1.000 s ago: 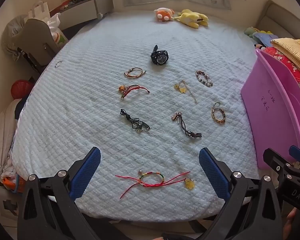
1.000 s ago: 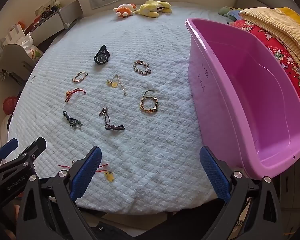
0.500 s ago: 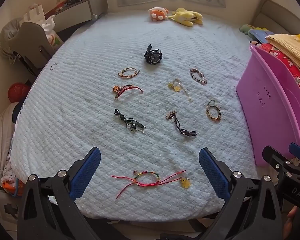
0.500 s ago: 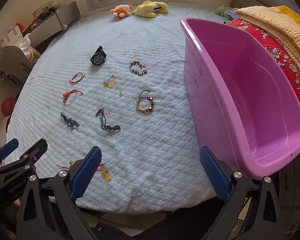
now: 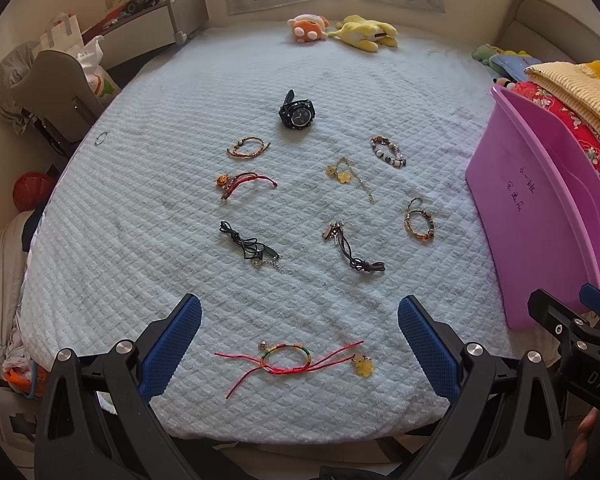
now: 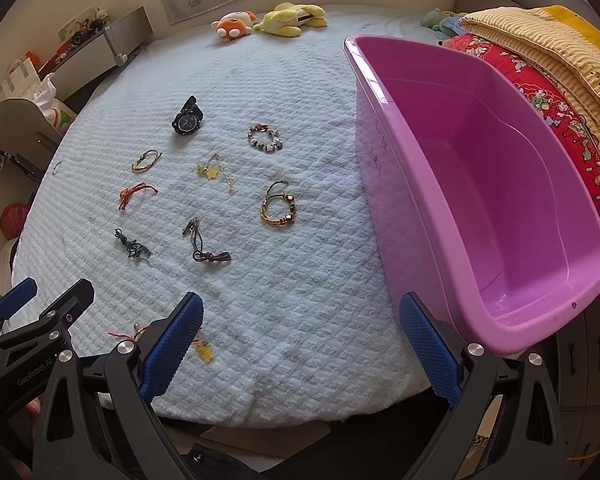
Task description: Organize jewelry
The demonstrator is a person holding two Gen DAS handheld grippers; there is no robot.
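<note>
So both grippers are hanging over the near edge of a bed with a pale blue quilted blanket [image 5: 140, 208], and neither one is holding anything. The left gripper [image 5: 299, 344] has its blue pads spread wide, and the red string bracelet [image 5: 288, 362] with the little yellow flower charm lies right between them on the blanket, not touched by either pad. The right gripper [image 6: 300, 344] is spread wide too, hovering over bare blanket just beside the pink plastic tub [image 6: 512, 320], which sits empty on the right side of the bed. The rest of the jewelry is laid out further up the blanket in loose rows: a black wristwatch [image 5: 296, 114] at the far end, a thin braided bracelet [image 5: 246, 148] and a red cord bracelet [image 5: 240, 184] on the left, a dark cord necklace [image 5: 248, 246] below those, a gold chain with flower charms [image 5: 348, 178] in the middle, a beaded bracelet [image 5: 388, 152] to its right, a gold and green bead bracelet [image 5: 419, 220] nearest the tub, and a dark leather cord with charms [image 5: 352, 250] below the chain. All are apart from each other. Two plush toys [image 5: 340, 32] lie at the far end of the bed, and folded blankets [image 6: 540, 48] are stacked behind the tub.
</note>
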